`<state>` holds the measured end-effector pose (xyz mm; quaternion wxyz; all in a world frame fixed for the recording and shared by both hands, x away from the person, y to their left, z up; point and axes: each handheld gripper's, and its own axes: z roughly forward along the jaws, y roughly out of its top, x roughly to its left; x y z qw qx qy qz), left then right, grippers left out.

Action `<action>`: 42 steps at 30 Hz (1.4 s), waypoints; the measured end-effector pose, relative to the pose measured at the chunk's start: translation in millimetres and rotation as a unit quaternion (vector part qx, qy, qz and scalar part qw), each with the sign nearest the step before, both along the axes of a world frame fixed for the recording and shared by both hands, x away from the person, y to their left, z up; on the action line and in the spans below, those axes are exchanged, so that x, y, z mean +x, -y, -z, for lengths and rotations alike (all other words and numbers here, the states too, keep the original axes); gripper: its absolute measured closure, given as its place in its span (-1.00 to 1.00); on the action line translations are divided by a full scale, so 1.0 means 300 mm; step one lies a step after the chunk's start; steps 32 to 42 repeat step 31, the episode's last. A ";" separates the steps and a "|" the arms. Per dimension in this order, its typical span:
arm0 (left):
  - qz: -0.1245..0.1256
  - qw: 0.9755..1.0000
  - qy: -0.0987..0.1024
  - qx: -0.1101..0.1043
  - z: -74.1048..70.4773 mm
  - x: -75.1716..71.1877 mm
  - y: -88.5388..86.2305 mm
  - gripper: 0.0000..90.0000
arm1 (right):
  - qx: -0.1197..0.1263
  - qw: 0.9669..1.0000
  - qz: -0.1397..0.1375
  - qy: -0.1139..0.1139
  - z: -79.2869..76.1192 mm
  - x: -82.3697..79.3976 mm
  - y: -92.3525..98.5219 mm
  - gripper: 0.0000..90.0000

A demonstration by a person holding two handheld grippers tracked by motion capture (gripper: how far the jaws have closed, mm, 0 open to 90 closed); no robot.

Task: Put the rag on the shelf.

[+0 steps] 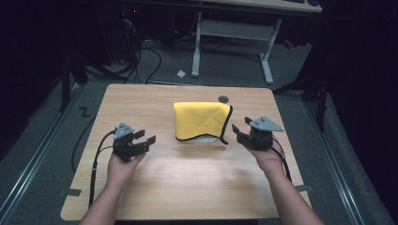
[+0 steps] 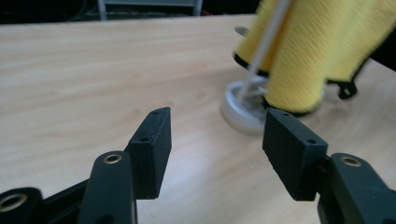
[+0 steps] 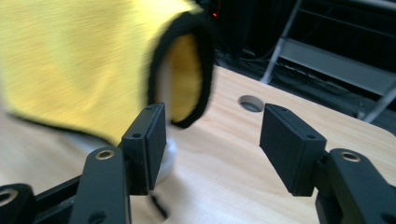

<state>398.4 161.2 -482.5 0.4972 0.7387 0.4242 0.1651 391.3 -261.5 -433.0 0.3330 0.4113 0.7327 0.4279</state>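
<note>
The left gripper (image 1: pixel 144 137), at lower left of centre in the high view, has its jaws spread wide with nothing between them. The right gripper (image 1: pixel 241 127), at centre right, gapes equally empty. Between them at frame centre, a yellow cloth (image 1: pixel 201 120) hangs draped over a white stand (image 2: pixel 243 107) on the table (image 1: pixel 187 183).

One yellow cloth (image 1: pixel 201 120), one white stand (image 2: pixel 243 108), two grippers, left (image 1: pixel 144 139), right (image 1: pixel 239 127), one table (image 1: pixel 187 183)
</note>
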 end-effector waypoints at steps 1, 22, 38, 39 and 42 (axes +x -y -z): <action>0.007 1.000 -0.002 0.000 0.009 -0.019 0.010 -0.07 | -0.009 1.000 -0.009 -0.013 0.006 -0.024 -0.018 -0.15; 0.113 0.991 -0.039 0.064 0.168 -0.258 0.208 -0.13 | -0.043 0.986 -0.125 -0.105 0.332 -0.282 -0.304 -0.23; 0.101 0.993 -0.045 0.040 0.164 -0.255 0.177 -0.15 | -0.026 0.987 -0.117 -0.111 0.330 -0.275 -0.272 -0.23; 0.101 0.993 -0.045 0.040 0.164 -0.255 0.177 -0.15 | -0.026 0.987 -0.117 -0.111 0.330 -0.275 -0.272 -0.23; 0.101 0.993 -0.045 0.040 0.164 -0.255 0.177 -0.15 | -0.026 0.987 -0.117 -0.111 0.330 -0.275 -0.272 -0.23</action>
